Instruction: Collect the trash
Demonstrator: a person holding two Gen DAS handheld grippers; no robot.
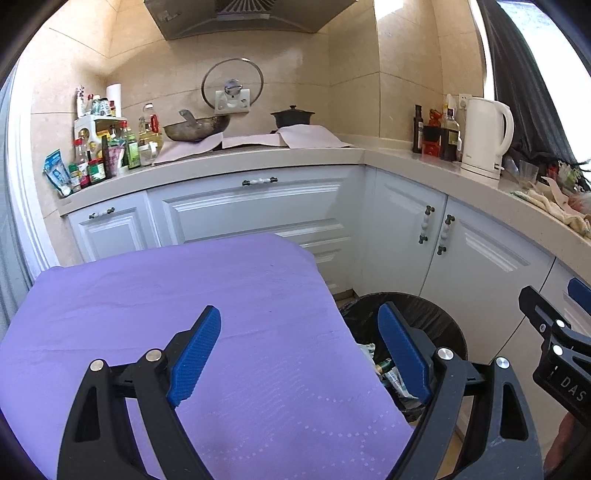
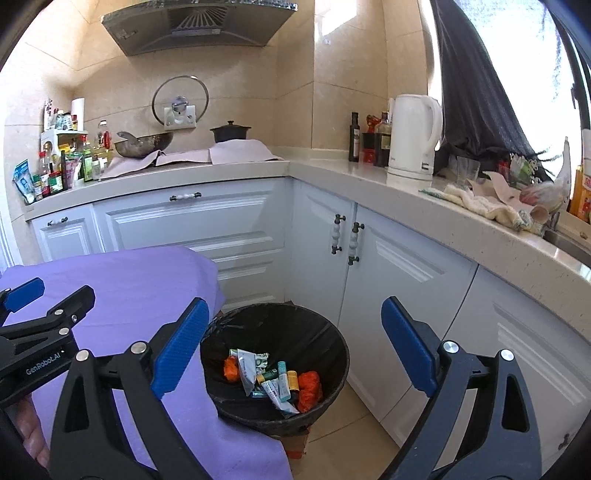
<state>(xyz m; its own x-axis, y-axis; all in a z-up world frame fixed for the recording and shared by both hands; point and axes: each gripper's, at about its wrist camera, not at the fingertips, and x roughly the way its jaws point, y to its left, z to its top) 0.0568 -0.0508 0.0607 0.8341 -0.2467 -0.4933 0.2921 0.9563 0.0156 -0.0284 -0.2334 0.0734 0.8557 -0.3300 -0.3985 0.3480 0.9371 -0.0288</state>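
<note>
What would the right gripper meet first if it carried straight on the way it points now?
Probably the white cabinet doors behind the black trash bin. The open, empty right gripper aims over the bin's far rim, though depth is unclear, so it might clip that rim.

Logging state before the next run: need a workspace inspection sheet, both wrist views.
Surface: purple tablecloth on the table, bare where visible.
Job's things: black bin on the floor beside the table, holding trash: tubes, wrappers, orange crumpled pieces.
Clutter: bottles and jars at the left of the counter; cloths and packets at its right end.
Grippers: left claw open, empty; right claw open, empty, above the bin.
Cables: nothing seen.
Surroundings: white cabinets, wok, dark pot, white kettle, range hood, window with dark curtain.
</note>
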